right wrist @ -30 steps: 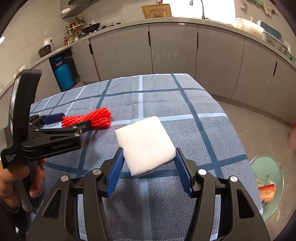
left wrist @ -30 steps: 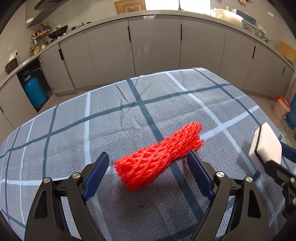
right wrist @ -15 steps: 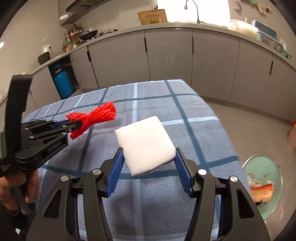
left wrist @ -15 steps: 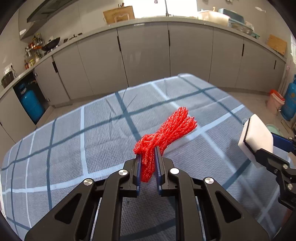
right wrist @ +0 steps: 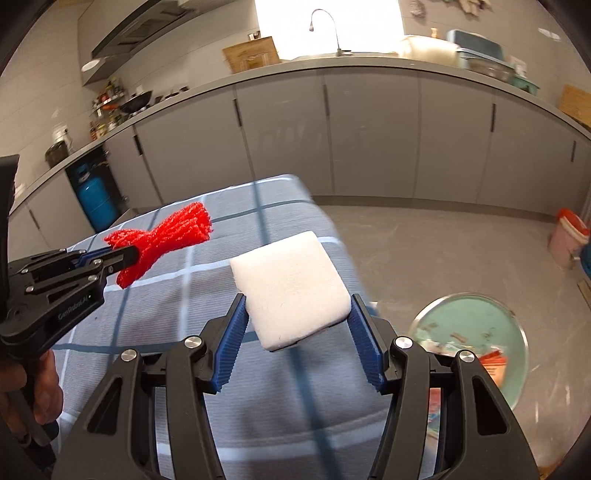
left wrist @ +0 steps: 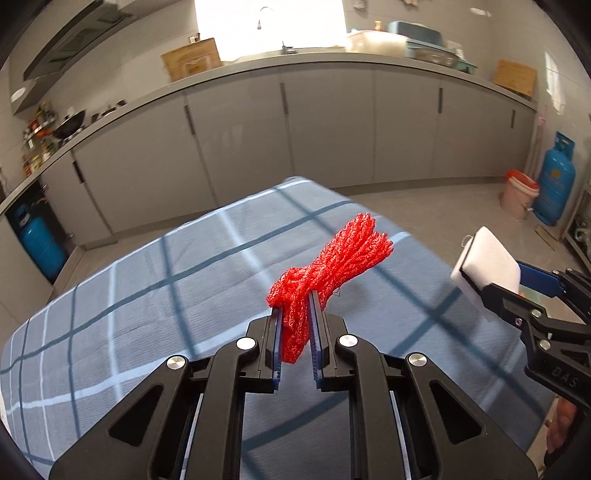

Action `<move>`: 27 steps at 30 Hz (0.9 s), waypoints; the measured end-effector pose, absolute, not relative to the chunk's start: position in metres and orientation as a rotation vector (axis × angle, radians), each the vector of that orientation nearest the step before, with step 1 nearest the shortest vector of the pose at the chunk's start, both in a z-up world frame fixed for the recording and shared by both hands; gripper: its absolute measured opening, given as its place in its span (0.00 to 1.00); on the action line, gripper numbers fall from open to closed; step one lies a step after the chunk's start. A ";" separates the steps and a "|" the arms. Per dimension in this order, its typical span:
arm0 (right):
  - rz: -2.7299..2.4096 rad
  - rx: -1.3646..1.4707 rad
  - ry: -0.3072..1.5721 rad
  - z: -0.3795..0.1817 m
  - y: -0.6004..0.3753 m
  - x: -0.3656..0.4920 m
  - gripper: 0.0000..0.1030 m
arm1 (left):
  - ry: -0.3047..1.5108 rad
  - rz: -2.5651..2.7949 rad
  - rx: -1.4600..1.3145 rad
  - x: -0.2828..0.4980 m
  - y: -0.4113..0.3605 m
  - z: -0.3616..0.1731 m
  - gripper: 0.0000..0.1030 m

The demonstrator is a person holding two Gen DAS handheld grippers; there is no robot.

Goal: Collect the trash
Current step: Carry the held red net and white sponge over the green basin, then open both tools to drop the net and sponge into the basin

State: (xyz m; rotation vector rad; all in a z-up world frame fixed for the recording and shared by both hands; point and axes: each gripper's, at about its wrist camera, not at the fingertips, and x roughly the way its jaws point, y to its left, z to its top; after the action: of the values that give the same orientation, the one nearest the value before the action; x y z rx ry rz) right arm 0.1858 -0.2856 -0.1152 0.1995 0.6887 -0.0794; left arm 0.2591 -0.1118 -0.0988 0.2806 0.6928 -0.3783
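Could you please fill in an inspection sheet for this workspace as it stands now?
Surface: table under a blue-grey checked cloth.
Job's things: red mesh netting and white foam block, both off the cloth; green trash bin on the floor, litter inside.
Clutter: nothing seen.
Grippers: left gripper shut on the netting; right gripper shut on the block.
Cables: nothing seen.
Surroundings: grey cabinets, blue gas cylinder, sink tap.

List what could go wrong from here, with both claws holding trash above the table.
1. The left claw pinches the red mesh netting near one end only; the long free end could snag or slide out.
2. The right claw grips just the near edge of the white foam block, so it may pivot loose.
3. The green bin sits beside the table; a hasty release could miss.
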 end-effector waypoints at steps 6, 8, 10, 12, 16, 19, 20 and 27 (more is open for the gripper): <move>-0.155 0.236 0.672 -0.118 -0.330 0.168 0.54 | 0.682 -0.452 0.317 0.247 -0.159 -0.098 0.13; -0.180 0.245 0.673 -0.120 -0.343 0.163 0.54 | 0.678 -0.475 0.329 0.243 -0.174 -0.097 0.13; -0.209 0.257 0.671 -0.122 -0.358 0.155 0.54 | 0.672 -0.498 0.342 0.238 -0.189 -0.097 0.13; -0.232 0.263 0.670 -0.124 -0.370 0.148 0.54 | 0.669 -0.515 0.349 0.234 -0.202 -0.097 0.13; -0.273 0.277 0.669 -0.128 -0.393 0.137 0.54 | 0.668 -0.545 0.363 0.227 -0.226 -0.099 0.13; -0.299 0.291 0.670 -0.133 -0.408 0.130 0.54 | 0.666 -0.571 0.378 0.221 -0.243 -0.102 0.13; -0.307 0.295 0.671 -0.135 -0.413 0.128 0.54 | 0.665 -0.580 0.384 0.218 -0.250 -0.103 0.13; -0.361 0.315 0.680 -0.147 -0.442 0.119 0.54 | 0.691 -0.633 0.401 0.212 -0.289 -0.117 0.13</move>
State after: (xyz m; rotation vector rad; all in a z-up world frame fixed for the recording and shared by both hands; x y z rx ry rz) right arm 0.1185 -0.4418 -0.1471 0.3150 0.6796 -0.3611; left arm 0.2115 -0.2889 -0.1171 0.4005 0.6906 -0.6330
